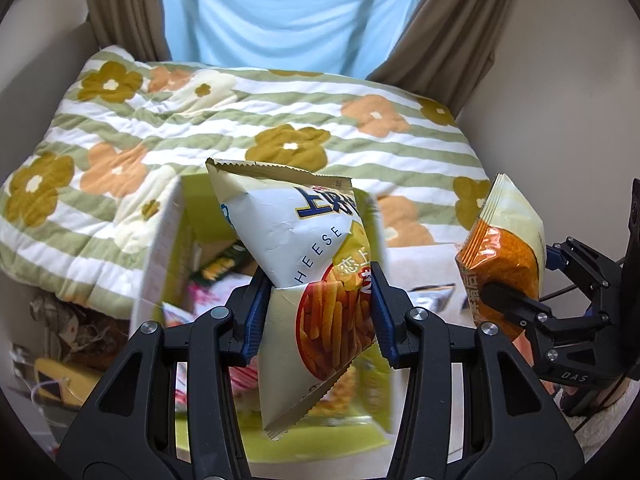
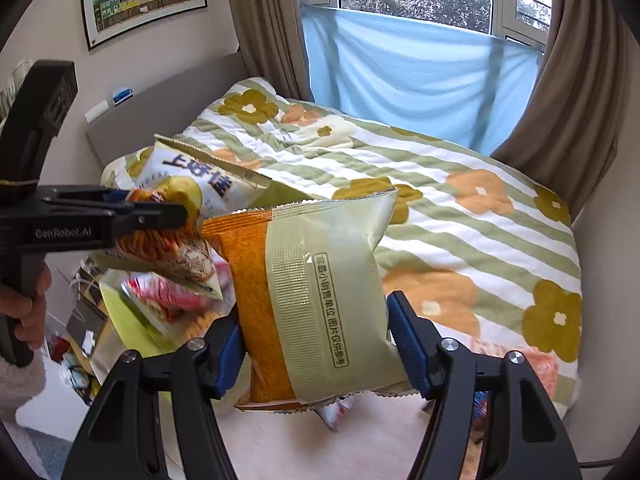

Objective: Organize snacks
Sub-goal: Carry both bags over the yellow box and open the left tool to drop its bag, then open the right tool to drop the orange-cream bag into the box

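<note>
The left tongs (image 1: 318,312) pinch a white bag of cheese sticks (image 1: 304,264) across its middle, the blue pads pressing in from both sides so that the bag creases at the waist. It hangs with its print upside down, one sealed edge pointing away from the camera and the other dangling down toward the tongs' frame. Directly beneath and behind it stands an open box (image 1: 160,248) with yellow-green inner walls, and other packets lie blurred inside. Held there, the bag looks to be either on its way into the box or just lifted out; the pictures do not settle which.

To the right, the right tongs (image 2: 316,344) pinch an orange and pale green packet (image 2: 316,296) by its lower half, fingers on both side edges, the sealed top standing up and leaning away. From the left wrist view this packet (image 1: 504,252) hangs near the box's right side, apart from the cheese sticks and touching nothing but its own tongs. From the right wrist view the cheese sticks show to the left, with the box and its pink wrappers below.

Both bags are in the air above the box, which stands in front of a bed covered by a flowered quilt (image 1: 240,120). My guess is that holding one bag per hand lets the person sort two snacks at once.
</note>
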